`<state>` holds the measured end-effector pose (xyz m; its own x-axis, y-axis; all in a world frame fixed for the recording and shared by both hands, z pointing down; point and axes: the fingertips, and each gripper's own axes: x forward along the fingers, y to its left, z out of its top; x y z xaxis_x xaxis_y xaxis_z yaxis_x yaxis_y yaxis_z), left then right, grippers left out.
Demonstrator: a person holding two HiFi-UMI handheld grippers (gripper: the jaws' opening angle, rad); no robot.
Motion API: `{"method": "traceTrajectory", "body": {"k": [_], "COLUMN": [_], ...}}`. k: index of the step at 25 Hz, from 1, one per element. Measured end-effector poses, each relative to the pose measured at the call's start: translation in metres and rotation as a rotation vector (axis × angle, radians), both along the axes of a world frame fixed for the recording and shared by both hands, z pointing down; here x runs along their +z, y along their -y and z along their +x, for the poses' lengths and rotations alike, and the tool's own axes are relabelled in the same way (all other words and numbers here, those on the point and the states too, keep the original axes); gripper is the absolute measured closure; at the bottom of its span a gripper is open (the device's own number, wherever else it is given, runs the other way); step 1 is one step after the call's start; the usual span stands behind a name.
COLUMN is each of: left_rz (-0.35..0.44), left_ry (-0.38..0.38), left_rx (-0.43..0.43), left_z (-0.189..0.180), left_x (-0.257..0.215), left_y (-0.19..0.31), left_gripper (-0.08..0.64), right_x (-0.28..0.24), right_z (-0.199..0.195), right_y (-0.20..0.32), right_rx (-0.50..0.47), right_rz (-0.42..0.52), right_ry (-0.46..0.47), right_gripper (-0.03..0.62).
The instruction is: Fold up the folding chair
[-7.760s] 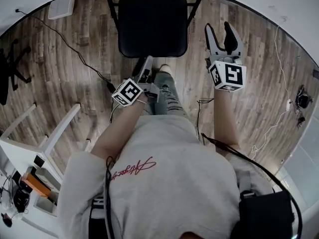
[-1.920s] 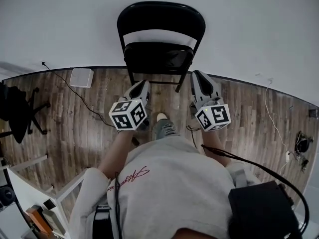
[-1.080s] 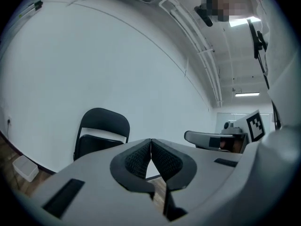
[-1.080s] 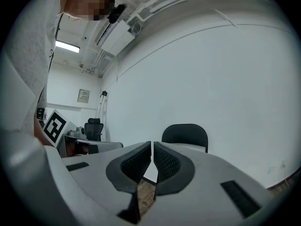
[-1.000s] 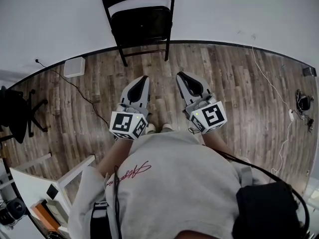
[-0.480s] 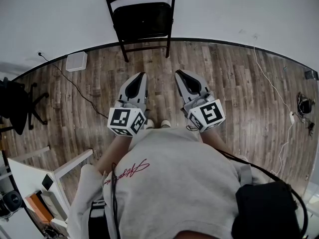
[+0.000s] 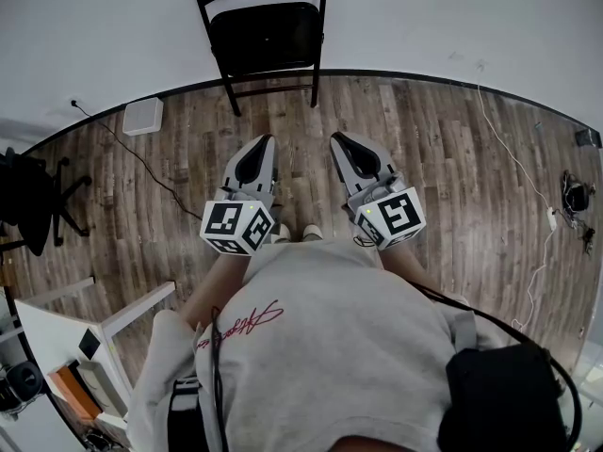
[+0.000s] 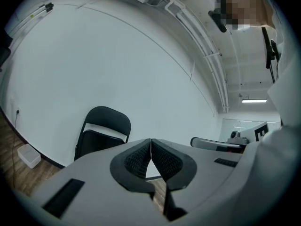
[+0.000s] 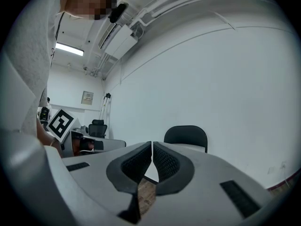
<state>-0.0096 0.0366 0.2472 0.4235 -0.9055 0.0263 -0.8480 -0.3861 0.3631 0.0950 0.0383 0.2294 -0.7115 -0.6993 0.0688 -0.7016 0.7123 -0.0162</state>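
Note:
The black folding chair (image 7: 264,36) stands against the white wall at the top of the head view, its seat tipped up close to the backrest. Both grippers hang well short of it over the wood floor, side by side and pointing toward it. My left gripper (image 7: 267,140) is shut with nothing between its jaws. My right gripper (image 7: 336,138) is shut and empty too. In the left gripper view the chair (image 8: 101,135) shows beyond the closed left gripper (image 8: 150,140). In the right gripper view its backrest (image 9: 186,134) rises behind the closed right gripper (image 9: 152,143).
A white box (image 7: 142,116) lies on the floor by the wall, with a black cable (image 7: 141,172) running from it. A black office chair (image 7: 28,205) stands at the left, and a white desk (image 7: 66,318) at the lower left. More cables (image 7: 513,121) trail at the right.
The person has backed away from the chair since the earliest frames, and the chair now rests at the wall. Over the last second both grippers have hardly shifted and stay shut.

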Motion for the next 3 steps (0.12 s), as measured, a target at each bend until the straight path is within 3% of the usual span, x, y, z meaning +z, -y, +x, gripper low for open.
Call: {"method": "traceTrajectory", "body": {"k": [3], "left_rz": [-0.001], "left_ry": [-0.001], "left_rx": [-0.010], "left_z": [-0.0018], "left_x": [0.0006], "left_y": [-0.0013], "left_gripper": [0.543], "right_x": [0.0000], "right_z": [0.0009], "right_y": [-0.0016], "right_rx": [-0.002], "right_rz": [-0.001], "right_ry": [-0.001], "right_gripper": [0.569]}}
